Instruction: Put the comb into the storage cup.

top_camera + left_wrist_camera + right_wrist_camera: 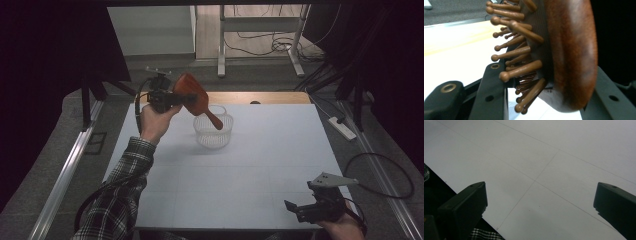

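You are holding the wooden hairbrush [192, 93] clamped by its head in your left gripper [172, 98], raised above the clear basket [213, 131], so be lowering it handle-first while your right gripper [304, 207], jaws apart, is idling near the counter [280, 145] edge.

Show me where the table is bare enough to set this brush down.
Bare: the wide stretch right of the basket, and the middle between it and the right gripper. Crowded: around the basket, where the left gripper holds the brush.

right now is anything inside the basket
Only the brush handle tip dips over the basket, held by the left gripper. Through its clear walls it looks empty, though the handle hides part.
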The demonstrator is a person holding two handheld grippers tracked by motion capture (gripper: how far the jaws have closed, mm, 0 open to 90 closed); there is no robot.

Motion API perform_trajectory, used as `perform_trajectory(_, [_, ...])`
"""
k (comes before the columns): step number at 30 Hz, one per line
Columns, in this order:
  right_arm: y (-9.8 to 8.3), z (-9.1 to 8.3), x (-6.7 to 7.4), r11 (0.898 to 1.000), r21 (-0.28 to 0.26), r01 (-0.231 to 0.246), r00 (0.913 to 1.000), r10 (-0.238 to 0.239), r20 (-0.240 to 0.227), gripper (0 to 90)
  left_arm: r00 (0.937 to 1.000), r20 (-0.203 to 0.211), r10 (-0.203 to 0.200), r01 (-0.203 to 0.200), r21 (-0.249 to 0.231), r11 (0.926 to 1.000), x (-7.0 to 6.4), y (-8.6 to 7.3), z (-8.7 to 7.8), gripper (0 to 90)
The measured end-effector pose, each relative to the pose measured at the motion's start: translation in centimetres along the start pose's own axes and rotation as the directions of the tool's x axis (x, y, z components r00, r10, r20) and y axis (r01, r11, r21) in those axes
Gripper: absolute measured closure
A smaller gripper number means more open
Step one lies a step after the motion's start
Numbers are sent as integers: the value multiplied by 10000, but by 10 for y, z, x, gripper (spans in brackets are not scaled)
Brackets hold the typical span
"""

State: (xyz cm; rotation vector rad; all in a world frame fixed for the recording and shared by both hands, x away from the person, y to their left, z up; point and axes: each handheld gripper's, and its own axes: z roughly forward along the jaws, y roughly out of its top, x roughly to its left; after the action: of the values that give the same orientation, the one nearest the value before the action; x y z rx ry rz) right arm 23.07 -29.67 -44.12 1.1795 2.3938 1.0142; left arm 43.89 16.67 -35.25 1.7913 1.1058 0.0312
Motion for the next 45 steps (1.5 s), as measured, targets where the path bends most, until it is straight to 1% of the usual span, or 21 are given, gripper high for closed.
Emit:
perform_trajectory(7, [0,0,1,10000,15,75,10000,-75,35,0,9998,-157,-118,118,40,9999,3,-3,9,592])
perform_trajectory(8, [0,0,1,10000,24,80,10000,-81,34,0,9997,-155,-203,203,11,9998,4,-3,11,592])
perform_trajectory(11, [0,0,1,10000,36,82,10000,-82,28,0,9995,-150,-262,262,9,9997,4,-5,15,592])
perform_trajectory(14, [0,1,1,9999,60,133,9999,-133,33,0,9995,-243,-191,192,54,9998,3,-7,20,591])
perform_trajectory(21, [0,1,2,9998,114,158,9998,-159,84,0,9991,-232,-360,363,113,9993,6,-15,32,591])
perform_trajectory(25, [0,1,1,9999,109,66,9999,-68,150,0,9988,-275,-416,419,121,9990,7,-18,34,590])
perform_trajectory(27, [0,1,1,9999,107,55,9999,-56,148,0,9986,-285,-442,445,113,9989,8,-20,35,590])
perform_trajectory(28, [0,1,1,9999,107,65,9999,-67,155,0,9983,-267,-525,527,86,9986,9,-21,35,590])
perform_trajectory(32, [0,1,1,9999,138,68,9998,-70,159,0,9979,-285,-576,578,63,9983,10,-24,37,589])
perform_trajectory(41, [0,1,1,9999,163,56,9998,-59,169,0,9978,-323,-584,588,94,9982,9,-30,46,589])
perform_trajectory(45, [0,1,1,9999,159,6,9998,-9,186,0,9977,-315,-601,606,179,9980,10,-31,50,587])
